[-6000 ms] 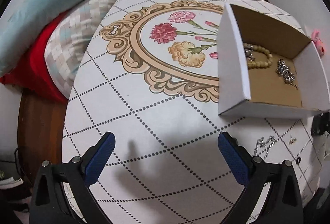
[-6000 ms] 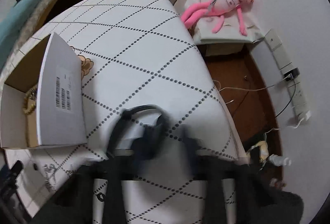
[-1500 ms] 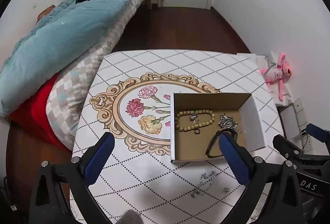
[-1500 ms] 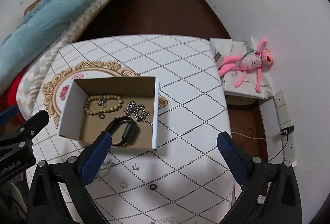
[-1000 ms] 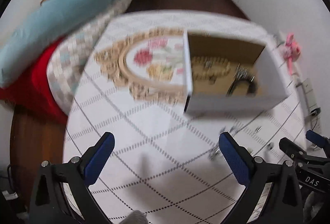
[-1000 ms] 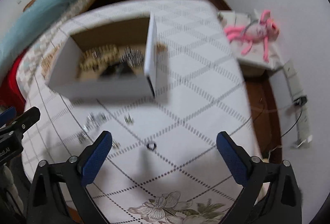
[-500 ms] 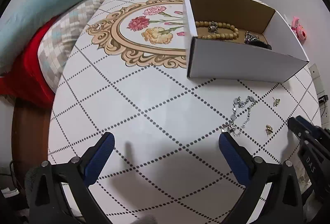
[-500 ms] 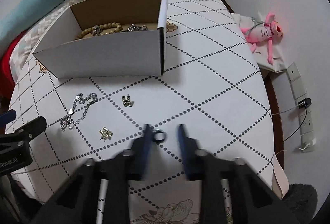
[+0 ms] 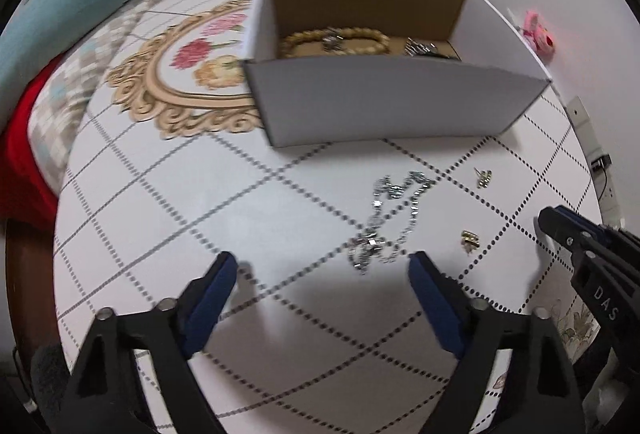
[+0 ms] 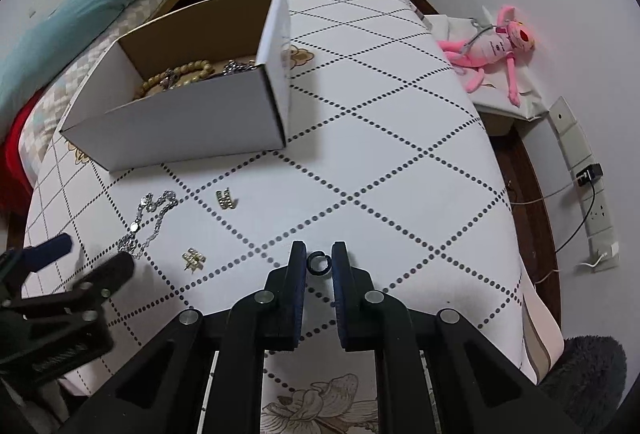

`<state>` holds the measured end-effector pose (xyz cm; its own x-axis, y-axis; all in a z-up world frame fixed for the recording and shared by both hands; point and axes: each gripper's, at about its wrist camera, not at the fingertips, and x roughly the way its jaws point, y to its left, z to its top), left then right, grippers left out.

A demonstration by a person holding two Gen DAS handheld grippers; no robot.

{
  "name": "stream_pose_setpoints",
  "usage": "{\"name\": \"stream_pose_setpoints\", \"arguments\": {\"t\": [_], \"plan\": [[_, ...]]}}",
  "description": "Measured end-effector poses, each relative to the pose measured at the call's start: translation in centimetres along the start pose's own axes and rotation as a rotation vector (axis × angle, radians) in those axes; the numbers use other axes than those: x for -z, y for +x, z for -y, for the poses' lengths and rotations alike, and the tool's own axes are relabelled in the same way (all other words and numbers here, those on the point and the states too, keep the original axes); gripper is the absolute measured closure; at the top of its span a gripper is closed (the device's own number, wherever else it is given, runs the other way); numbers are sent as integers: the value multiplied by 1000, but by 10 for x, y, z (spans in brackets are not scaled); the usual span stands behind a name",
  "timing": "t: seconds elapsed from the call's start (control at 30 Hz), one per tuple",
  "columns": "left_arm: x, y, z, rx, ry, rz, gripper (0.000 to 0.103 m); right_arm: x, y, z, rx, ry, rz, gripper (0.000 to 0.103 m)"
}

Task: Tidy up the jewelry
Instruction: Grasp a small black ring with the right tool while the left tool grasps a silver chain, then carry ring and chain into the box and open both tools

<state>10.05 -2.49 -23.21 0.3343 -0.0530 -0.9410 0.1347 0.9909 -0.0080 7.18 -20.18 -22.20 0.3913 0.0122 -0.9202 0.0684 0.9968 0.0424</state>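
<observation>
The right gripper [image 10: 319, 263] brackets a small black ring [image 10: 318, 262] lying flat on the table [image 10: 400, 162] near its front edge; the jaws are almost closed, and contact with the ring cannot be confirmed. The ring looks light, rigid and smooth, so it may slip or flip: pinch across its outer rim, low to the cloth. The left gripper [image 9: 322, 266] is spread wide and empty, just short of the chain [image 9: 386, 218], which is limp. The box [image 10: 180, 122] stands towards the far left.
</observation>
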Motion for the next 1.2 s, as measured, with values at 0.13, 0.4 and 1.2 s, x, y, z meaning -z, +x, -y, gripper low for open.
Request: {"name": "stream_pose_setpoints", "arguments": {"t": [0.13,0.4,1.2], "plan": [[-3,-1,13,5,51,31,53,1,1,3,2,13,-9,90],[-11,-5,23,41,99,38,102,-3,-7,10,-17,37,0,90],[-88,-151,-21,298,-13,273,102,-93,-108,-12,-265,23,154,90]]}}
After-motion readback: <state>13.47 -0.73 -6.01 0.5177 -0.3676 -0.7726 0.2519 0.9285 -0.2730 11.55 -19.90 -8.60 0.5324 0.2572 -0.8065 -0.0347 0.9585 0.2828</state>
